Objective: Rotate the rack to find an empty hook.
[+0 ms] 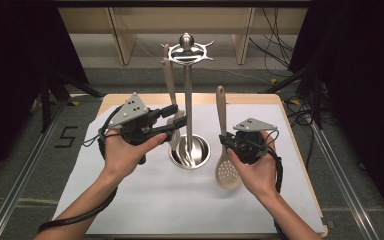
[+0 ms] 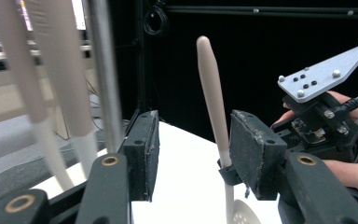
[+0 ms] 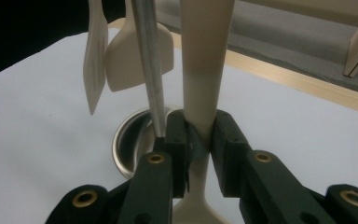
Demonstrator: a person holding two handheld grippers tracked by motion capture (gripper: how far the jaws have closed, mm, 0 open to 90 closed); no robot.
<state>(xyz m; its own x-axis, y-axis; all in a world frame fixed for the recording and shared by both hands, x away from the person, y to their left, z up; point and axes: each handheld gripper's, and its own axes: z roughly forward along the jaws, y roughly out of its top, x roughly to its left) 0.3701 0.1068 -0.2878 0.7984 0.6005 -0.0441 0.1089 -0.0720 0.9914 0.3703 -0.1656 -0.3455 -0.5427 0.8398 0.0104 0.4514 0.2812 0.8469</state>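
The right tongs (image 3: 199,140) are clamped on the handle of a beige slotted plastic spoon (image 1: 228,172), held upright with its perforated bowl low over the white-covered tabletop (image 1: 145,200). The left tongs (image 1: 176,121) stand apart with nothing between them, close beside the polished steel utensil stand (image 1: 188,100). Two beige plastic spatulas (image 3: 121,51) hang from that stand, above its round base dish (image 1: 190,152) at the tabletop's middle.
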